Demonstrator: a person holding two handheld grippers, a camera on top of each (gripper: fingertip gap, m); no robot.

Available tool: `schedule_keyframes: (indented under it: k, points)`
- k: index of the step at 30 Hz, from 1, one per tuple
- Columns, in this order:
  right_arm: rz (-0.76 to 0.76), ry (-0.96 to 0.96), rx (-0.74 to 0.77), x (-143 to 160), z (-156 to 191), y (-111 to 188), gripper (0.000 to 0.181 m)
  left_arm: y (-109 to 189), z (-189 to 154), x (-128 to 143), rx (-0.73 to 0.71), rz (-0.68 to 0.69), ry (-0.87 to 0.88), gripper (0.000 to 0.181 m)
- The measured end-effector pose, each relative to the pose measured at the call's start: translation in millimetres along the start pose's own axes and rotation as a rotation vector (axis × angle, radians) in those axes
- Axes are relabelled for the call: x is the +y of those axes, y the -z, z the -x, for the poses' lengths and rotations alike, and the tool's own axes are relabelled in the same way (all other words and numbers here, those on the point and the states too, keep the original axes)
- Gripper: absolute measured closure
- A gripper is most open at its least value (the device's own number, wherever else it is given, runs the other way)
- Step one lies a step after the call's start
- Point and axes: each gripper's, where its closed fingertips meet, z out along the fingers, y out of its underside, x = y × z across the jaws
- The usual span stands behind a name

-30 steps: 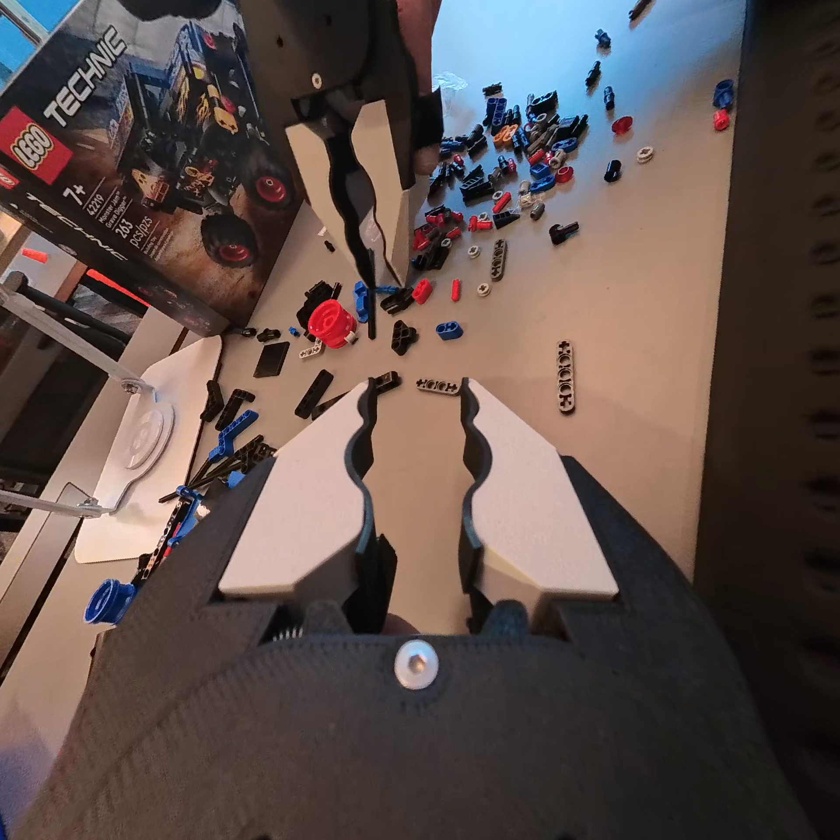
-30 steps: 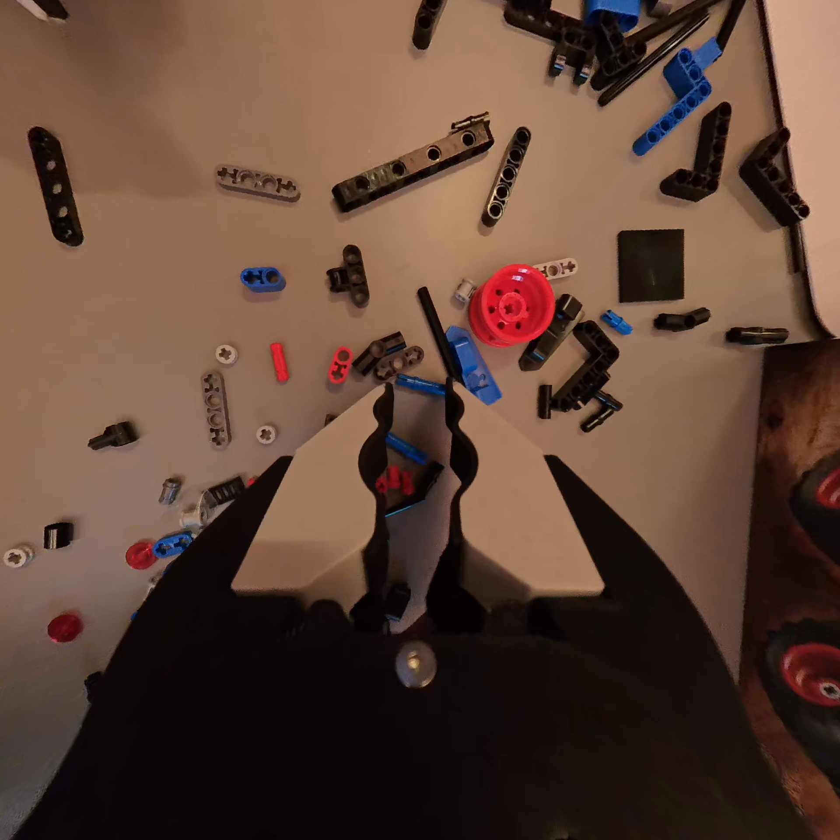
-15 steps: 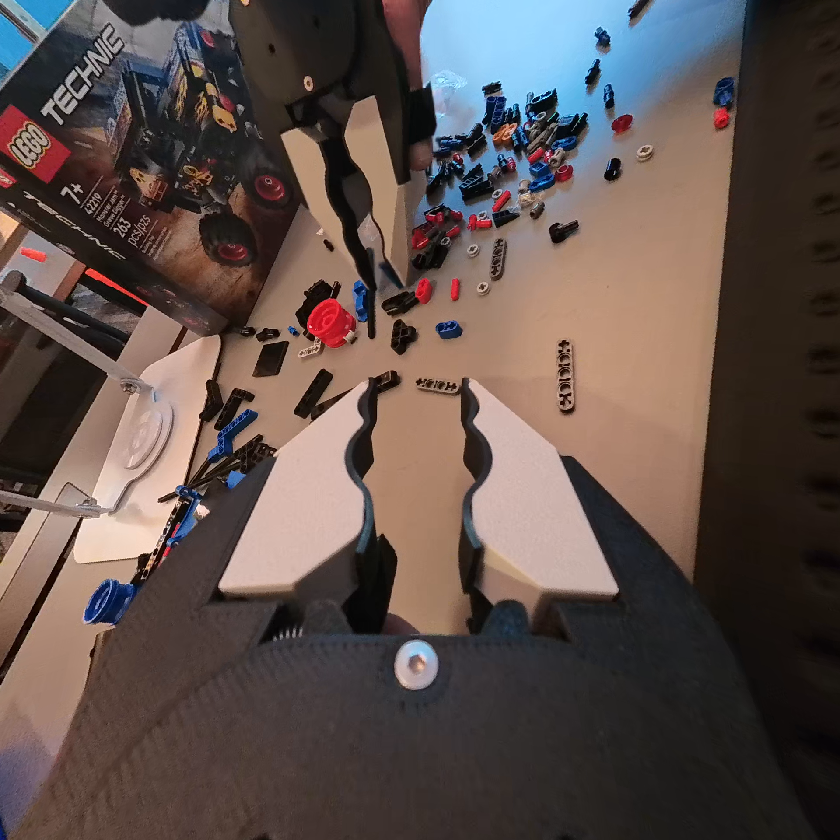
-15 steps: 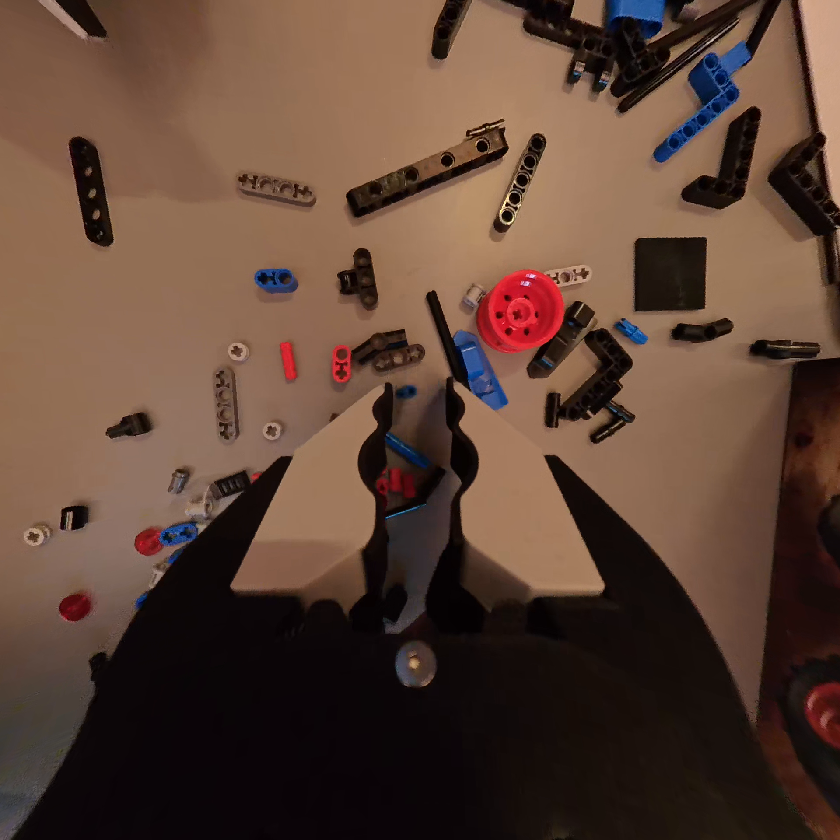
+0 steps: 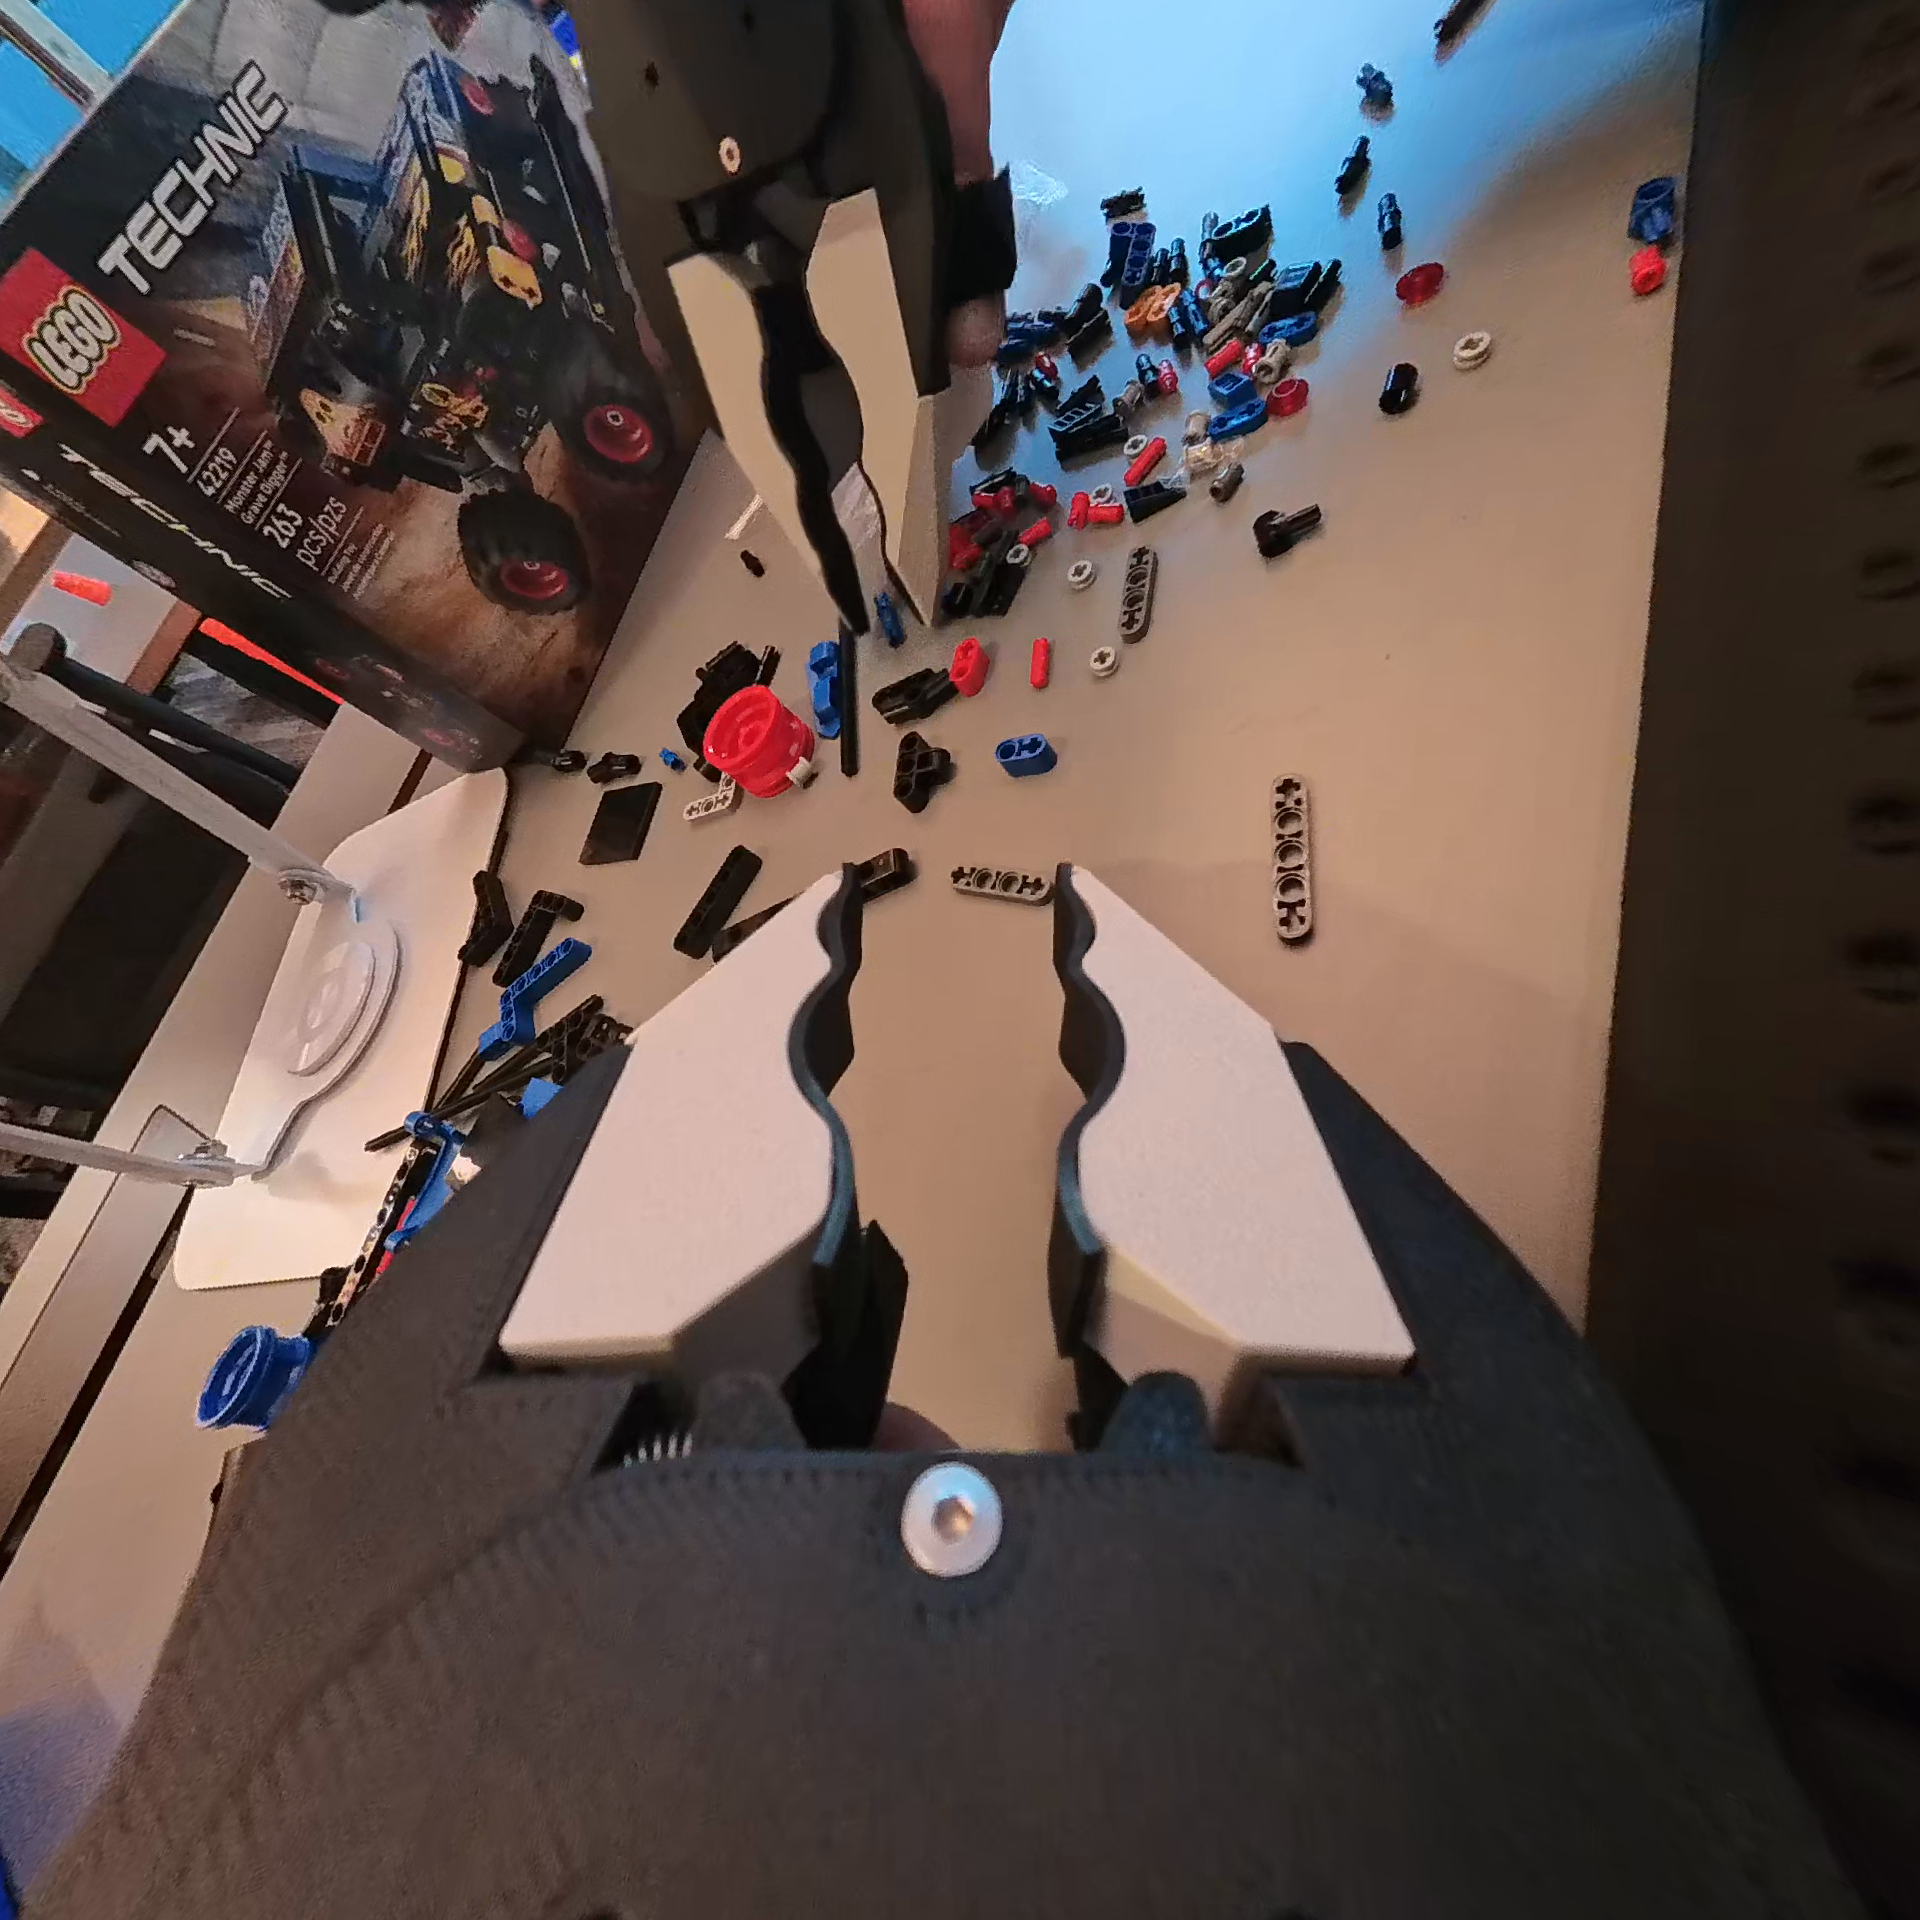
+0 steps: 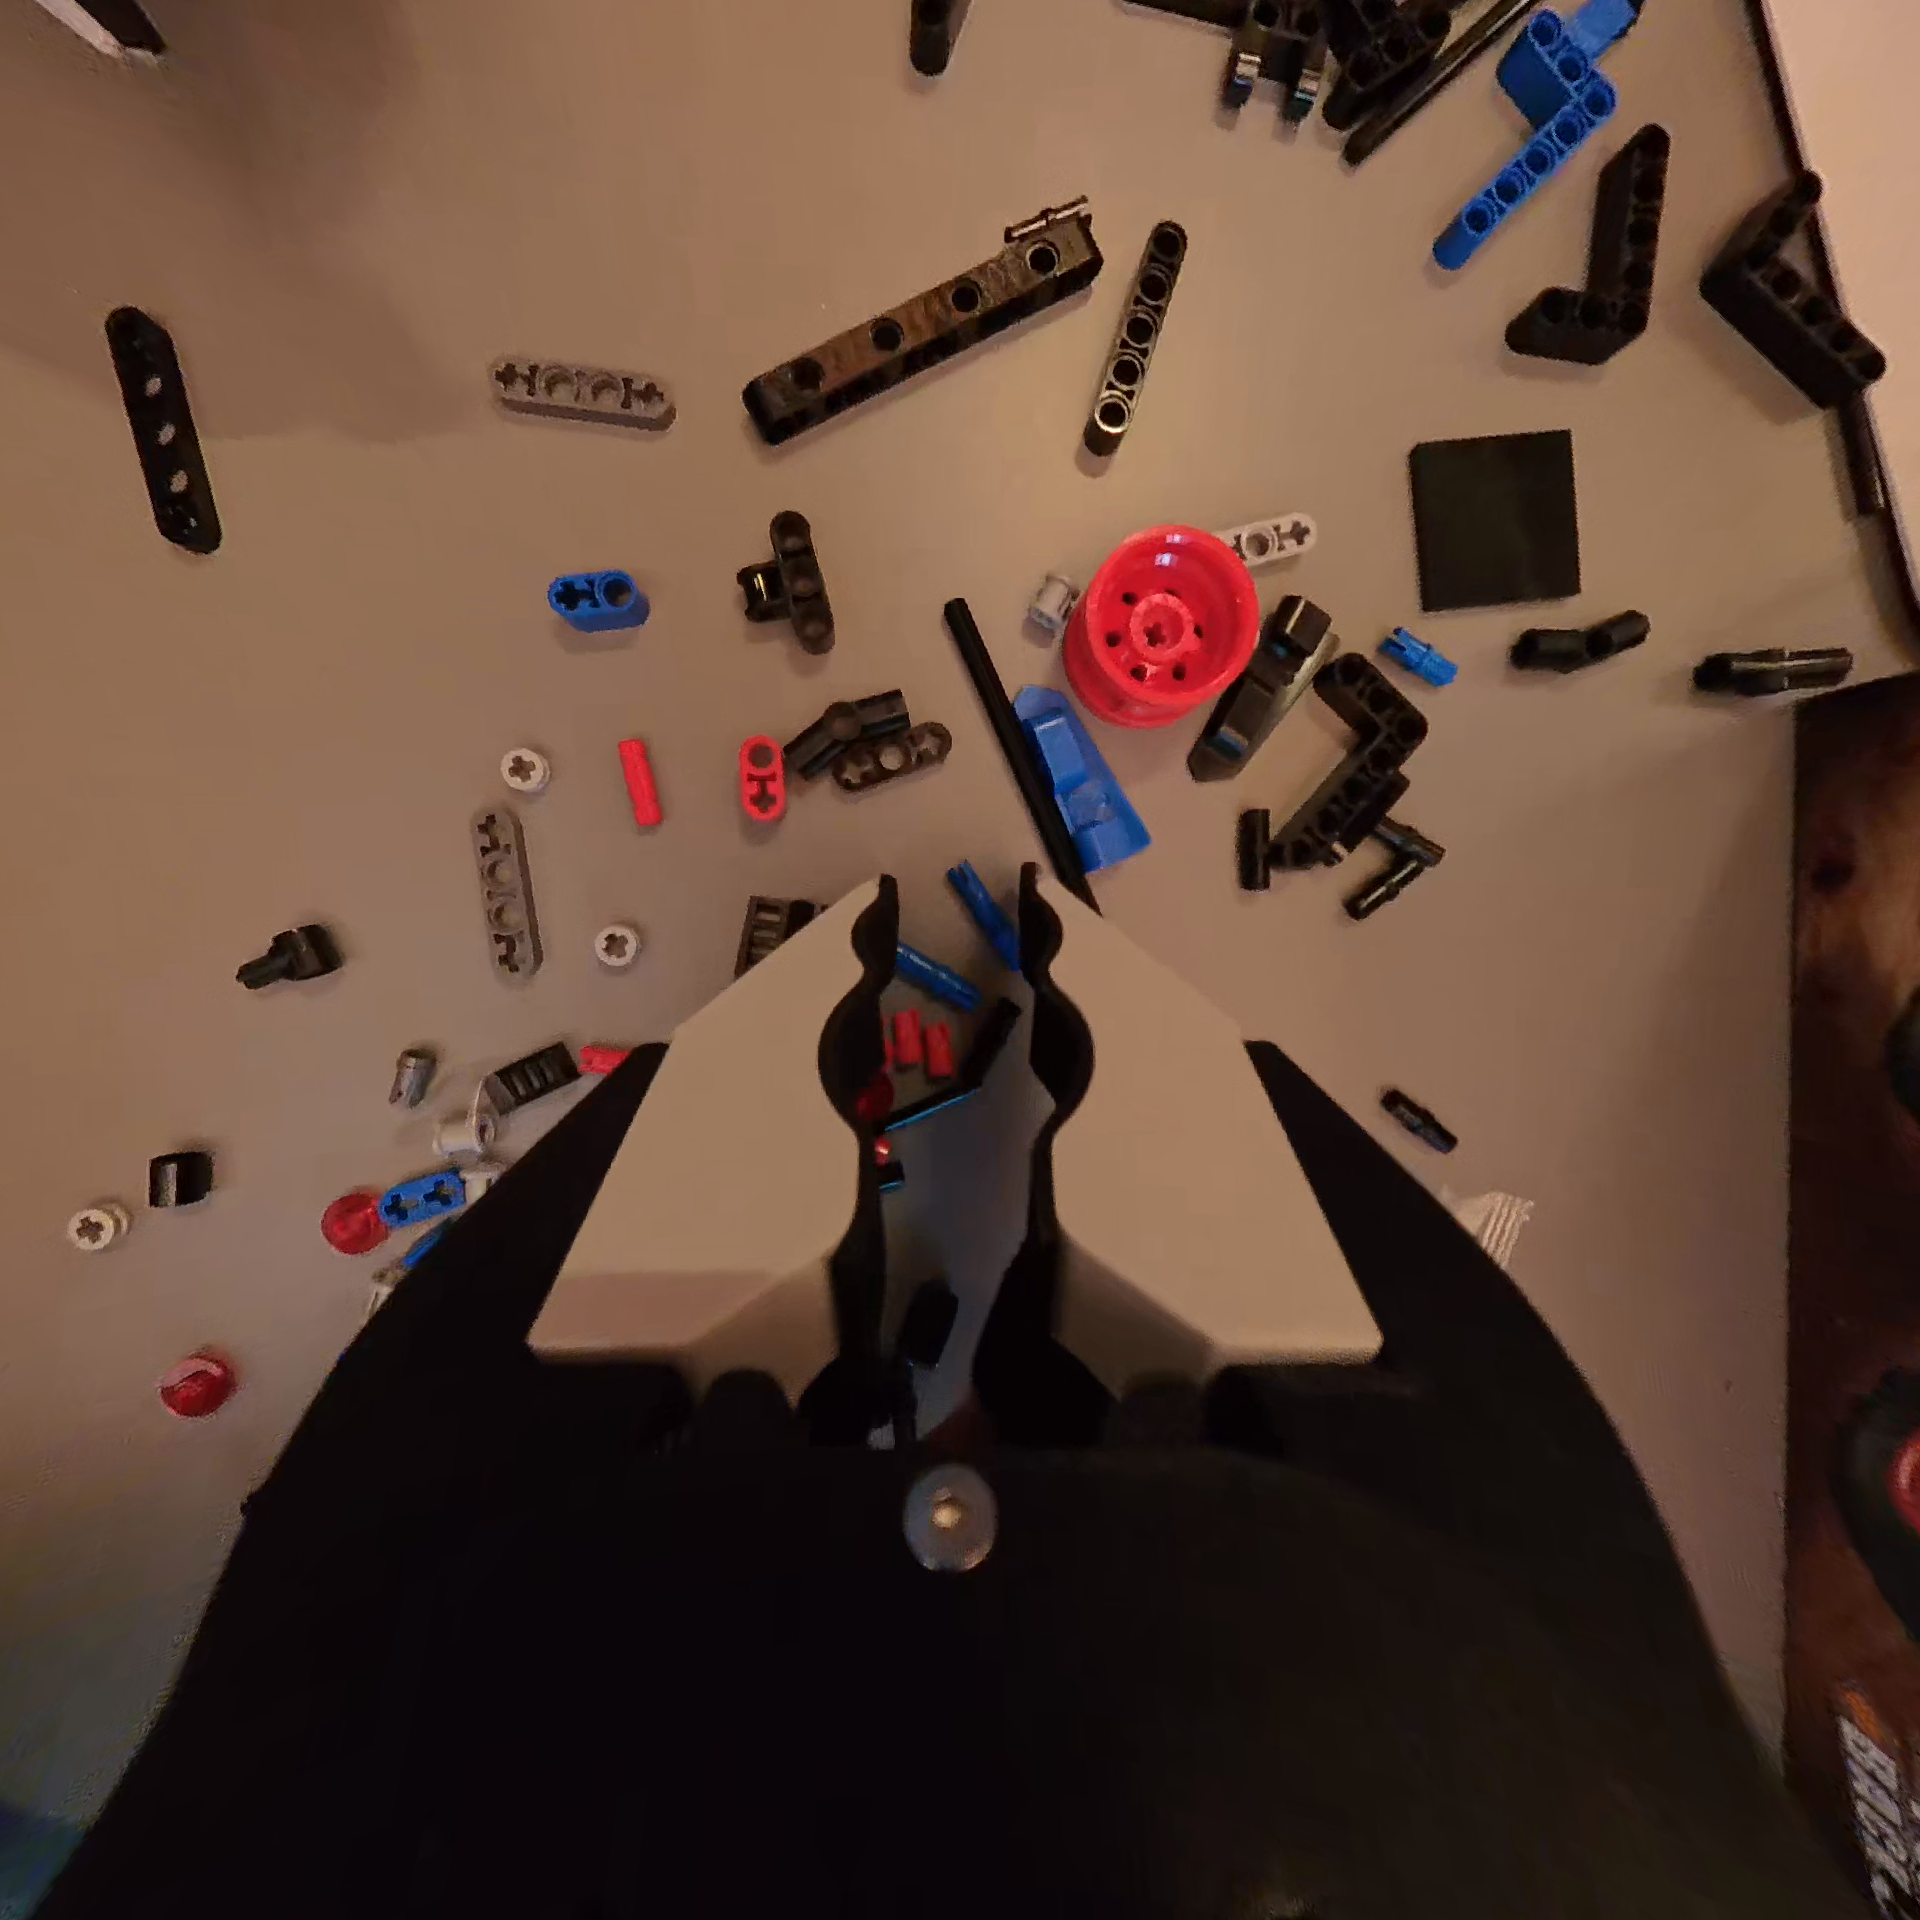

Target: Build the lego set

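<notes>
Loose Lego Technic parts lie on a beige table [image 5: 1403,675]. My right gripper [image 6: 958,881] is open a little, its tips down at the table. A small blue pin [image 6: 982,914] lies between them, and I cannot tell whether it touches them. This gripper also shows in the left wrist view [image 5: 891,618]. Just beyond its tips are a black axle [image 6: 1013,748], a blue panel piece [image 6: 1081,790] and a red wheel hub [image 6: 1158,623]. My left gripper [image 5: 954,878] is open and empty above the table. A grey thin beam [image 5: 1003,883] lies just past its tips.
The set's box [image 5: 312,364] stands at the left behind the red hub [image 5: 753,740]. A dense pile of small parts [image 5: 1195,343] lies at the far side. Black and blue beams [image 6: 1538,145] lie near a white board [image 5: 343,987]. A dark edge [image 5: 1766,727] bounds the table's right side. There is about 15 cm between the tips of the two grippers. My right tips are roughly 5 cm from the red wheel hub [image 6: 1158,623]. My left wrist view [image 5: 744,738] looks at it from another angle.
The right gripper has shifted slightly back from the red hub. The small blue pin now lies turned at an angle between its tips. The left gripper has not moved.
</notes>
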Motion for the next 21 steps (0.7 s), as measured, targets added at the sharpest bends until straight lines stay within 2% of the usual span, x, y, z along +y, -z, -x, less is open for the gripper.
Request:
schedule_keyframes:
  k: [6,10,12,14,17,21]
  points:
    - [0.011,-0.002,0.026,0.8,-2.5,-2.2,0.180,0.1,0.1,1.0,-0.002,0.004,-0.005,0.147]
    - [0.006,-0.026,0.051,-0.5,-6.3,-0.4,0.181,0.2,2.0,1.1,-0.009,0.002,-0.002,0.147]
    - [-0.052,-0.061,0.065,-10.9,-6.4,5.5,0.181,-0.4,4.4,0.9,-0.021,0.002,-0.002,0.147]
    - [-0.154,-0.087,0.085,-32.7,-3.4,16.5,0.181,-0.8,8.9,0.2,-0.043,0.000,0.005,0.147]
    - [-0.345,-0.053,0.105,-84.0,17.3,38.4,0.181,-1.4,16.2,0.1,-0.068,0.016,0.031,0.148]
    - [-0.586,-0.087,0.125,-142.1,39.9,65.2,0.180,0.5,34.7,-17.1,-0.122,-0.046,0.152,0.148]
